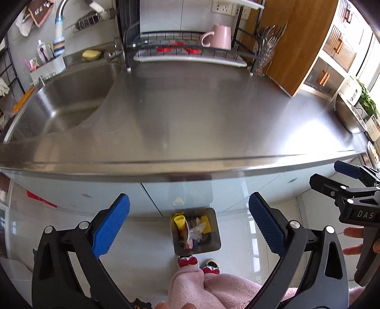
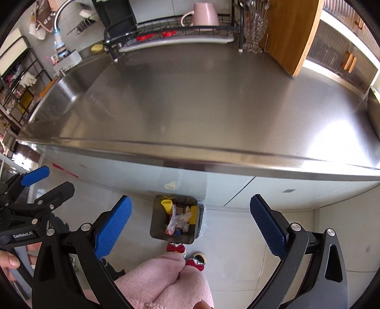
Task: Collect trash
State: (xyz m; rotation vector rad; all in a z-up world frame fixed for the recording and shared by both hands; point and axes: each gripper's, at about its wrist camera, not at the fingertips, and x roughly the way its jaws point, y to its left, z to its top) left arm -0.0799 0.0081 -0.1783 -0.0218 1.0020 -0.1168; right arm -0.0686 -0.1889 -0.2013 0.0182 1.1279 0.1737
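Both the left gripper [image 1: 188, 222] and right gripper [image 2: 191, 222] hang with jaws apart, holding nothing. The trash [image 1: 193, 228] lies in the bin [image 1: 215, 244] on the floor below the counter's [image 1: 190, 107] front edge. Risk: declaring done while scraps hide unseen.

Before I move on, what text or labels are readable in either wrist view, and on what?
"DAS" on the right gripper body, cut off by the frame edge.
"GenRobot.AI" on the left gripper body.
White characters on the brown hanging cloth: too blurred to read.
Faucet filter banding: unreadable.
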